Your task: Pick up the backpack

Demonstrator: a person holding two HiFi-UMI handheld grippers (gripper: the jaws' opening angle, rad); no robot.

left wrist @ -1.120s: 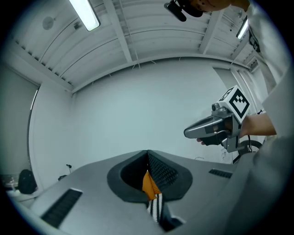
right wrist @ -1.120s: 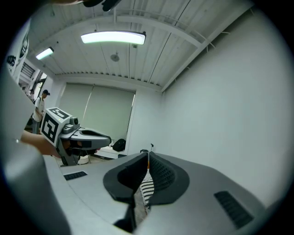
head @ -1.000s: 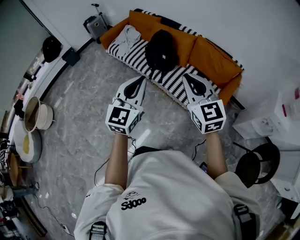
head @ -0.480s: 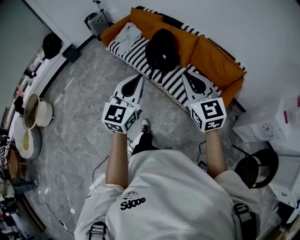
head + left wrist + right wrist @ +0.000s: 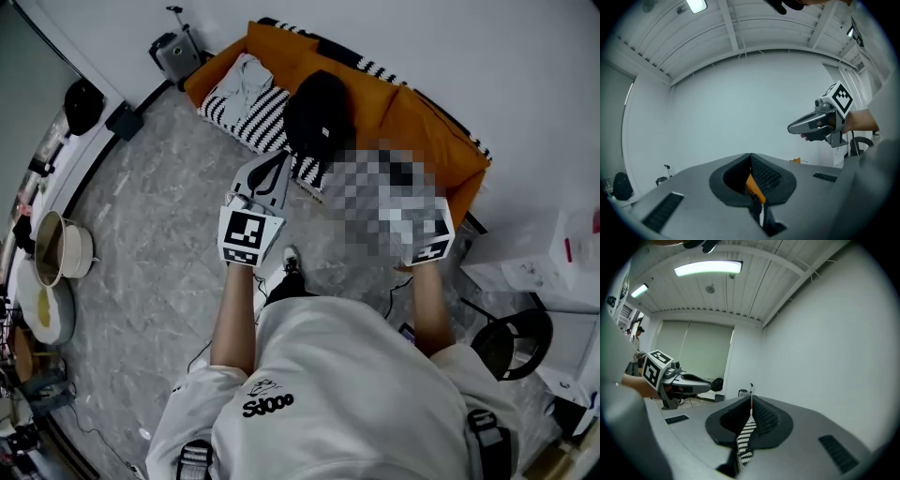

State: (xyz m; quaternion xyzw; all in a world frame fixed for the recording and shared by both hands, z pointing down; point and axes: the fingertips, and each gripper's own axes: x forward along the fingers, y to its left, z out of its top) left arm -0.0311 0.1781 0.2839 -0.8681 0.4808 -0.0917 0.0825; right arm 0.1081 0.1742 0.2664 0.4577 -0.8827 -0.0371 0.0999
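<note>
From the head view we look down on an orange sofa (image 5: 412, 112) with plump, smooth back cushions and a seat cover of narrow black and white stripes. The backpack (image 5: 319, 105) sits on that seat about mid-sofa, leaning against the back cushions. It is a rounded, matte black fabric dome with a small pale label low on its front. The left gripper (image 5: 282, 161) is a grey wedge of hard plastic with a black teardrop recess, and it points at the sofa's front edge. Its tip lies just beside the backpack's lower left side in this view, with the pack beyond it and not between the jaws. We cannot tell whether they touch. A mosaic patch hides most of the other tool, leaving only its white marker cube (image 5: 431, 242) visible in front of the sofa's right half.

In the left gripper view the ribbed black pads are pressed together along one seam, with nothing between them. A sliver of the sofa's orange fabric shows through the notch beneath. The backpack does not appear here. The right gripper (image 5: 790, 127) hangs to the right against a plain white wall.

In the right gripper view the jaws likewise meet in a closed seam and hold nothing. The sofa's striped cover shows through the gap below them.
</note>
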